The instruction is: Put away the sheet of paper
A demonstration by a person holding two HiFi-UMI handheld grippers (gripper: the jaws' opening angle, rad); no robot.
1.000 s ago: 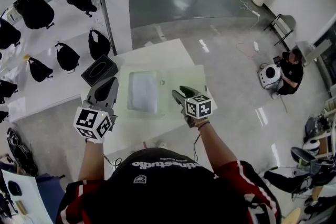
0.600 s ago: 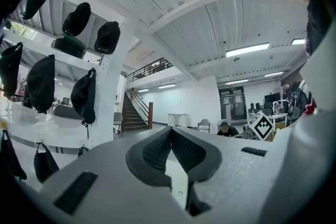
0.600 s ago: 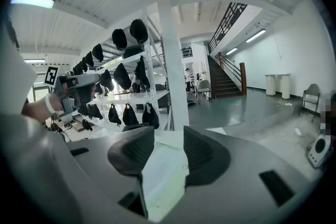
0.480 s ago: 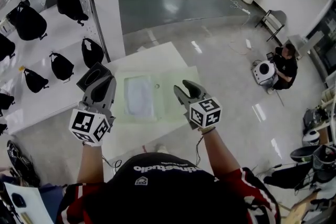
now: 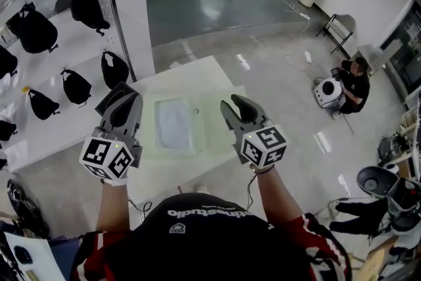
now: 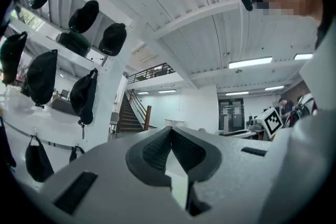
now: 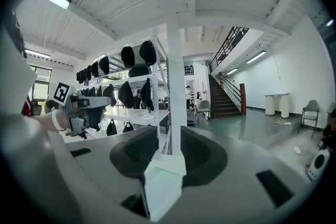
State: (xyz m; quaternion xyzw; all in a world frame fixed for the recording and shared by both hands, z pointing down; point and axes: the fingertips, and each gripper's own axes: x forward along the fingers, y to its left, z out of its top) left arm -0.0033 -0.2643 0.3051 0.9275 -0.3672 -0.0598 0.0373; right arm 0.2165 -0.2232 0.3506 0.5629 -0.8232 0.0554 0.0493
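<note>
1. Table: white, at 12 o'clock of the person. The green mat on it serves as the work surface.
2. Sheet of paper: flat on the mat's 9 o'clock half, with nothing gripping it.
3. Left gripper: at the sheet's 9 o'clock, held above the table, jaws closed tip to tip and empty.
4. Right gripper: at the sheet's 3 o'clock. Its jaws have just been closing but stand apart with nothing between them. Both grippers are probably staged for pickup.

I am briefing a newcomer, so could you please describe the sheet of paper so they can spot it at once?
Start at the white table beside the shelves of black bags; a pale green mat lies on it. On the mat's left half lies the sheet of paper, a cloudy whitish rectangle, paler than the green around it.
</note>
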